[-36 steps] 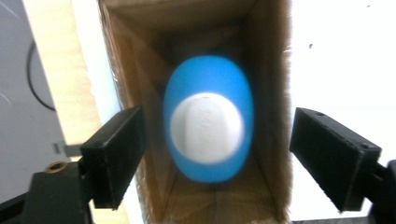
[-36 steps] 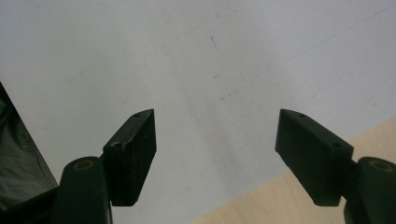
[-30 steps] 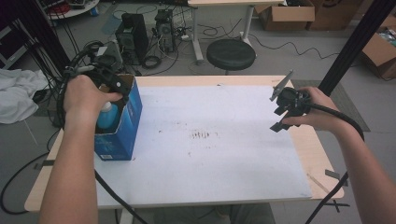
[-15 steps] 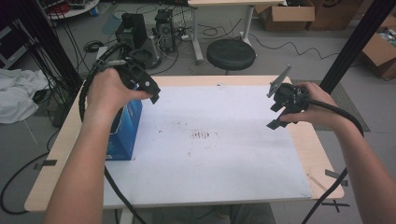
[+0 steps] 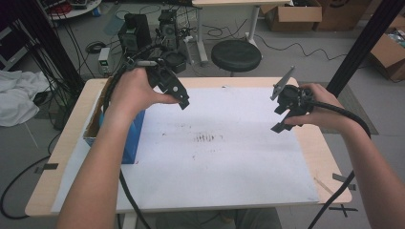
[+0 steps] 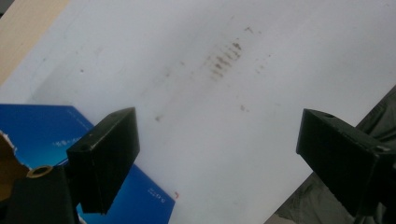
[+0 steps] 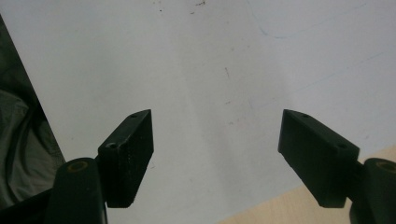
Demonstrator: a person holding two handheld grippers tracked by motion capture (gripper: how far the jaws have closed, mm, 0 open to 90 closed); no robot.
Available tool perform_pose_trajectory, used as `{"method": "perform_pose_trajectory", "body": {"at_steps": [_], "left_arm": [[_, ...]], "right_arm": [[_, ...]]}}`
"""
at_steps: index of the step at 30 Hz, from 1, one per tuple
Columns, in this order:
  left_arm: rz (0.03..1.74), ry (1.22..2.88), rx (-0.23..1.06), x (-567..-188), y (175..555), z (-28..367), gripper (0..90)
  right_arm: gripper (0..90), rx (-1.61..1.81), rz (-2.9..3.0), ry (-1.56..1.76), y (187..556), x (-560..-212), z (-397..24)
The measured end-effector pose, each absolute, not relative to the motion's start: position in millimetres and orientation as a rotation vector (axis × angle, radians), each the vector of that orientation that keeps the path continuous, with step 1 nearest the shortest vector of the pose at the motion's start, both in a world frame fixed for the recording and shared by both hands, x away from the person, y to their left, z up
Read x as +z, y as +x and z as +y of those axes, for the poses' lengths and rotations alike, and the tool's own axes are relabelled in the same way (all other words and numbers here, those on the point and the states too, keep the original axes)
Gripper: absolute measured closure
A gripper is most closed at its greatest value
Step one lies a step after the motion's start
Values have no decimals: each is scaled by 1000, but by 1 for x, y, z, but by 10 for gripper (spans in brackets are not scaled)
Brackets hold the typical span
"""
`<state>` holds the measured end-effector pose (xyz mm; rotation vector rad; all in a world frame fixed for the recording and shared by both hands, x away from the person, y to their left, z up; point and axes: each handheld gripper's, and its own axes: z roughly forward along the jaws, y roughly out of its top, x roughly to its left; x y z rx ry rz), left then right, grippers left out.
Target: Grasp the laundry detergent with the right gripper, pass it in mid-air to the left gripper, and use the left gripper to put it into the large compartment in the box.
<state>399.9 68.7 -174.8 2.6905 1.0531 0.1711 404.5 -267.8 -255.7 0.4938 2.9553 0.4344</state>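
An open blue cardboard box (image 5: 130, 138) stands at the table's left edge, partly hidden by the person's left forearm; its blue side (image 6: 44, 123) is at the lower left of the left gripper view. My left gripper (image 5: 177, 94) hovers above the far left part of the white sheet (image 5: 219, 162), just right of the box. It is open (image 6: 215, 135) with nothing between its jaws. My right gripper (image 5: 278, 110) is held above the sheet's right side, open (image 7: 217, 135) and empty. Faint brown smudges (image 5: 205, 138) mark the sheet's middle.
The wooden table (image 5: 329, 157) shows a bare strip at right with tape marks. Beyond the far edge are a black stool (image 5: 236, 55), electronics with cables (image 5: 136, 31) and cardboard boxes (image 5: 296, 16). A white cloth (image 5: 16, 98) lies left; a black pole (image 5: 363, 45) rises at right.
My left gripper has lifted from the blue box and swung right and away over the sheet. The right gripper has stayed nearly in place.
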Motion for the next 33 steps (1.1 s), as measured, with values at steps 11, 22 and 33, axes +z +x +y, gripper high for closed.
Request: {"method": "perform_pose_trajectory", "body": {"at_steps": [11,22,33], "left_arm": [[959,2727,150,-172,394,53,144],[920,2746,138,-169,393,47,142],[920,2745,121,-168,394,48,142]], "right_arm": [[267,426,2969,482,404,-256,-268],[265,418,2972,482,404,-257,-268],[264,415,2975,490,404,-258,-268]]}}
